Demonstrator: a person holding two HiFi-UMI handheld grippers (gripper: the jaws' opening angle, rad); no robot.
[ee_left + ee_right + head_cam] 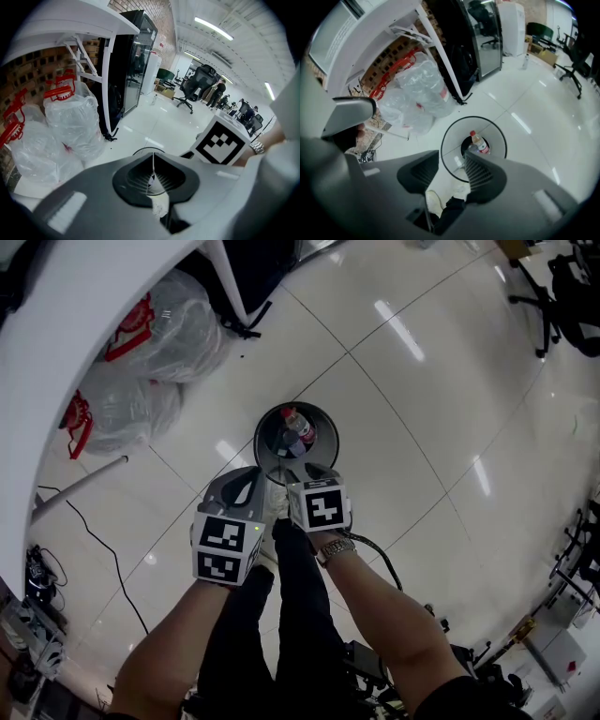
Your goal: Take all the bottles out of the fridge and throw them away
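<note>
**A:** Why did we hold the left gripper (pixel 153 176) pressed shut on nothing?

**B:** It had nothing to carry, we judged. We kept it idle, just above the near rim of the bin (pixel 260 448).

**A:** And the right gripper (pixel 447 171) beside it?

**B:** We held it over the bin's mouth with its jaws spread and empty. To us that looked like a dropping pose.

**A:** Where was the bottle (pixel 478 143)?

**B:** It lay down inside the bin, red cap showing. It was below and just beyond the right gripper's tips, touching neither jaw. We saw at least one more beside it.
</note>
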